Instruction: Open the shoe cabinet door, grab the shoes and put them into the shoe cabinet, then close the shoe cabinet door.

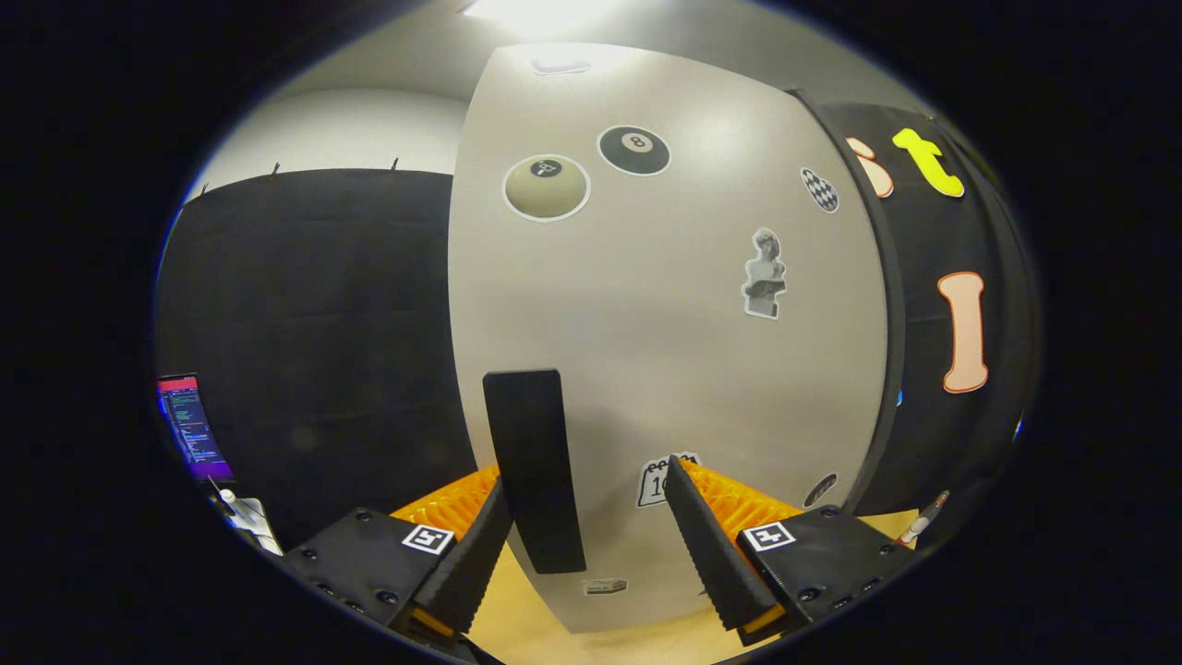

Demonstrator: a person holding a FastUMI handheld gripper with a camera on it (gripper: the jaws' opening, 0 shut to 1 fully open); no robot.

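Observation:
The shoe cabinet door (665, 305) is a tall pale grey panel covered with several stickers, standing straight ahead of me. A long black handle (534, 466) runs upright near the door's left edge. My gripper (586, 485) is open, its two fingers spread wide. The handle sits just inside the left finger (480, 545), close to it; I cannot tell whether they touch. The right finger (706, 536) stands well apart from the handle, in front of the door's lower part.
Black booth cloth hangs left of the door and beyond its right edge. A lit screen (189, 425) stands at the lower left with a small white object (245, 513) beneath it. Light wooden floor (545, 619) shows below the door.

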